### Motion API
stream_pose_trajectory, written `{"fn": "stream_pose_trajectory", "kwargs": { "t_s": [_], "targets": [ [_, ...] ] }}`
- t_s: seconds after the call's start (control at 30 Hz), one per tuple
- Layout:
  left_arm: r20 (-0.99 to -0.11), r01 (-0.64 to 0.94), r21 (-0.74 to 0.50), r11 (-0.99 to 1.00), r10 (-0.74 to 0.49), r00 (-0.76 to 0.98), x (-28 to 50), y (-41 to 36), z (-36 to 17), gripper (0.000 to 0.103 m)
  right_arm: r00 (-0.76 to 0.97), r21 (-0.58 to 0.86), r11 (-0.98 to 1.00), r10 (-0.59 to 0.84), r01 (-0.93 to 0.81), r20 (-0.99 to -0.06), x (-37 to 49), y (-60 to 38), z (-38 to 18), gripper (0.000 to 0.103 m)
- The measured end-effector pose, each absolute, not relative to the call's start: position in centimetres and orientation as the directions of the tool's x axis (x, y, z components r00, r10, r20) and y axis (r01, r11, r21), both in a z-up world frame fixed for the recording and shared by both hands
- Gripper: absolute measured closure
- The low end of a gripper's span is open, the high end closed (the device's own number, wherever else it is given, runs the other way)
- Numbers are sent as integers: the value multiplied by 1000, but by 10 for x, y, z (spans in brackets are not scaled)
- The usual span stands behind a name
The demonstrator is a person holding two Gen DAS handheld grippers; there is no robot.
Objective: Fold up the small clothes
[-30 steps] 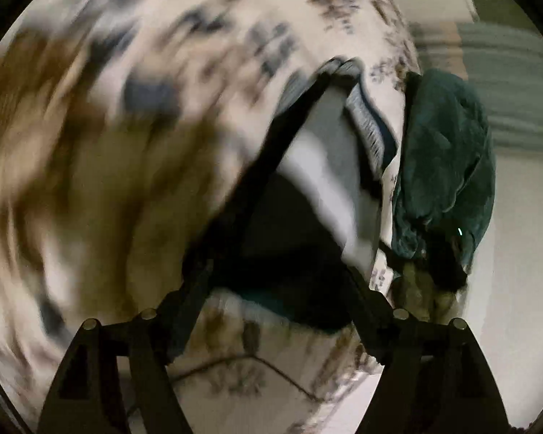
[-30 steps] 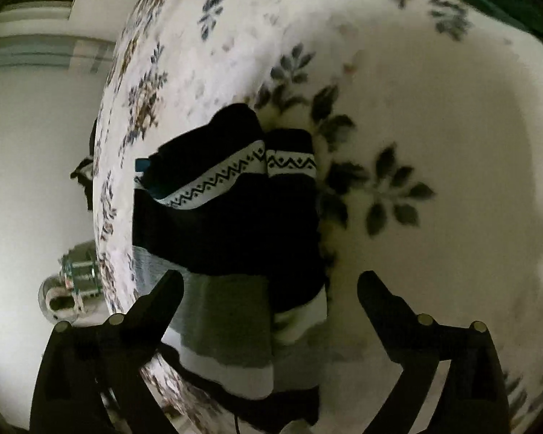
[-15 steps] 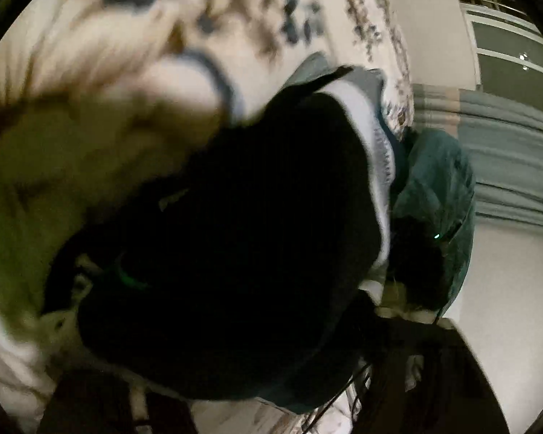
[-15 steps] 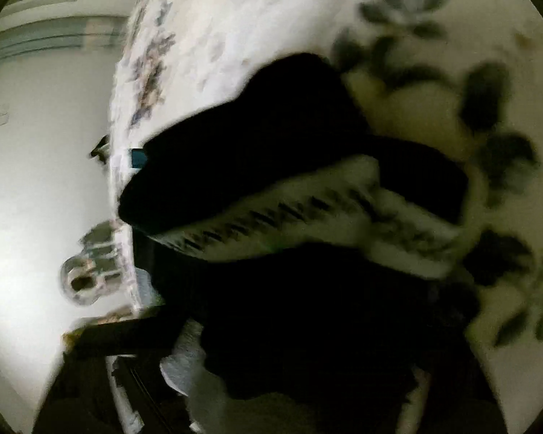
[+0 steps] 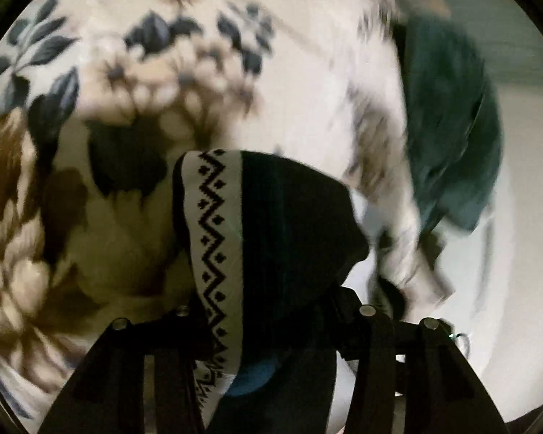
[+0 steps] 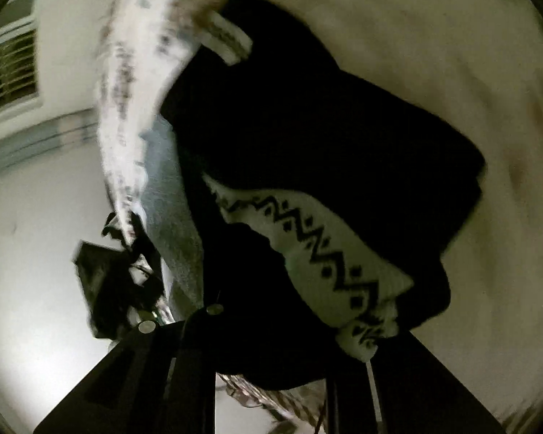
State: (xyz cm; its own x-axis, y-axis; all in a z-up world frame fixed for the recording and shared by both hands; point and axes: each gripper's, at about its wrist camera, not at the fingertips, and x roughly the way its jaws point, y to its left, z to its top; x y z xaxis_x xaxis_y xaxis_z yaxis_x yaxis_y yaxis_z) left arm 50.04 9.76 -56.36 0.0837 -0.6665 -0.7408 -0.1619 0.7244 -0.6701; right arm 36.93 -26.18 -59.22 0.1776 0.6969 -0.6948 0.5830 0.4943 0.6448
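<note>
Your left gripper [image 5: 271, 329] is clamped on the black zigzag-banded sweater [image 5: 278, 238], which bunches between its fingers above the floral blanket [image 5: 134, 72]. Your right gripper [image 6: 271, 329] likewise pinches the sweater, draped over both fingers.

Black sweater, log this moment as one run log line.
black sweater: held over floral blanket | left gripper: gripping it | right gripper: gripping it | green garment: untouched

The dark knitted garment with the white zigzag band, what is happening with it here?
A person with two hand-held grippers is folding the dark knitted garment with a white zigzag band on a cream floral blanket. Its fabric lies between the fingers of the left gripper and the right gripper. A dark green cloth lies at the blanket's edge.
</note>
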Motion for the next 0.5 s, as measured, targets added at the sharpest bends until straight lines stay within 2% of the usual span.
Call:
{"fn": "stream_pose_trajectory", "kwargs": {
  "t_s": [0.03, 0.07, 0.13, 0.17, 0.2, 0.23, 0.27, 0.3, 0.37, 0.43, 0.5],
  "targets": [
    [-744, -157, -666, 729, -663, 80, 499, 97, -564, 52, 168, 631, 495, 692, 597, -702, 366, -260, -598, 76],
    [-753, -160, -657, 737, -653, 81, 496, 97, -562, 47, 159, 616, 492, 687, 615, -708, 361, -262, -603, 74],
    [-764, -177, -645, 743, -635, 119, 491, 101, -549, 47, 132, 603, 512, 685, 611, -716, 361, -274, -602, 57],
    [-771, -185, -636, 749, -618, 151, 486, 105, -539, 45, 124, 600, 533, 677, 596, -725, 362, -277, -598, 53],
    [-779, -198, -627, 754, -601, 179, 473, 114, -536, 40, 106, 588, 588, 652, 555, -751, 361, -282, -588, 45],
    [-789, -227, -614, 756, -578, 206, 461, 122, -531, 29, 94, 580, 618, 638, 531, -765, 359, -290, -581, 37],
    [-805, -258, -593, 763, -549, 225, 448, 128, -528, 24, 77, 560, 664, 609, 494, -789, 358, -297, -572, 31],
    [-840, -299, -541, 786, -490, 233, 430, 135, -530, 24, 63, 520, 726, 555, 451, -830, 356, -301, -561, 20],
    [-904, -355, -425, 832, -378, 198, 391, 147, -545, 24, 66, 461, 802, 473, 380, -878, 359, -309, -543, 18],
    [-955, -381, -296, 876, -273, 116, 363, 149, -571, 24, 100, 453, 815, 450, 362, -888, 374, -322, -527, 18],
    [-957, -386, -290, 876, -270, 105, 348, 146, -589, 24, 138, 476, 806, 458, 351, -878, 393, -331, -520, 16]
  ]
}}
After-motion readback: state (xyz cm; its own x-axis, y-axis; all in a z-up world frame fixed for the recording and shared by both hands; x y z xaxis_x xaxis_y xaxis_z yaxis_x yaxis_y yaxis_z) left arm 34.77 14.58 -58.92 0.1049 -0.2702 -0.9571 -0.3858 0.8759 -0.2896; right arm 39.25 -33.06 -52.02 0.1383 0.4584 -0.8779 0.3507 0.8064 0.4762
